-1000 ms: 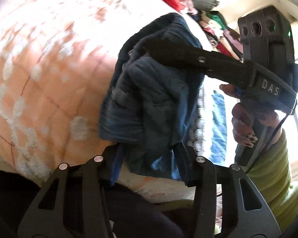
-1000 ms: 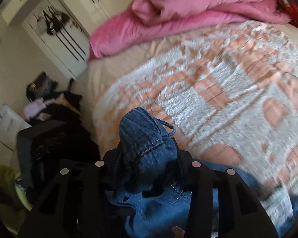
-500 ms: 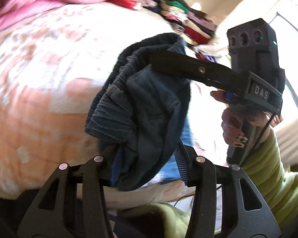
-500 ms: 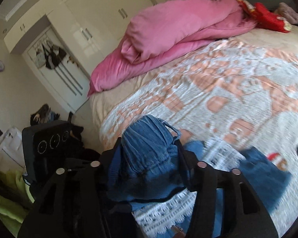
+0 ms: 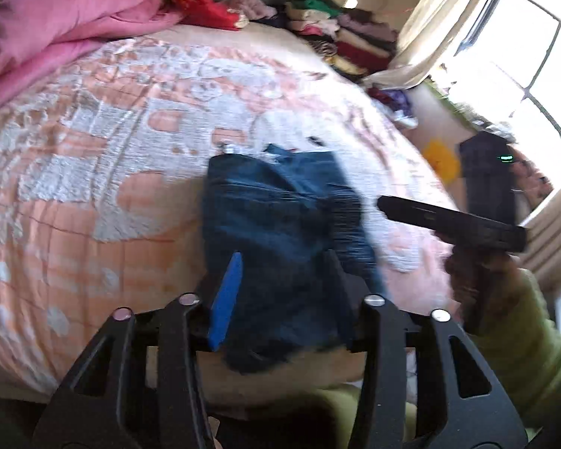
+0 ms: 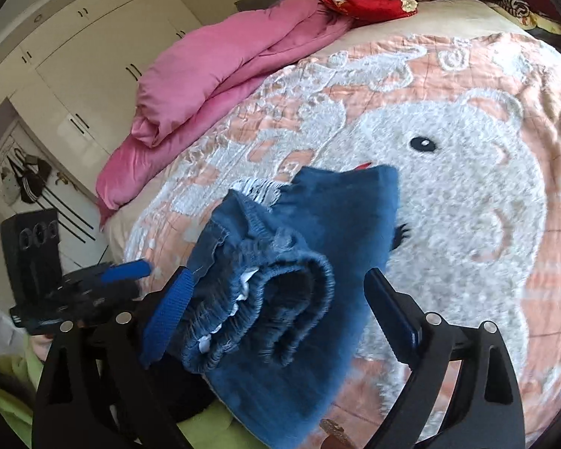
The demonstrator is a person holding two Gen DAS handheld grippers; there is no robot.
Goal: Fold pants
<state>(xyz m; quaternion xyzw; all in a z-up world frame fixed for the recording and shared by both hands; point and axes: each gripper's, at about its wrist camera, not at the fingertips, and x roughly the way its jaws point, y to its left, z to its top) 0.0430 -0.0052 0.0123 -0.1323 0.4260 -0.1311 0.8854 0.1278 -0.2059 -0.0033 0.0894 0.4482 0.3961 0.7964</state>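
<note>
The pants (image 5: 280, 239) are seen at the centre of both views, laid on the bed (image 5: 104, 172) near its lower edge. The left gripper (image 5: 280, 288) is held with jaws spread around the denim. The right gripper (image 6: 276, 303) is likewise opened, the bunched waistband lying loose between its jaws. With nothing clamped, the fold could be dragged open on withdrawal, or slip off the edge.
</note>
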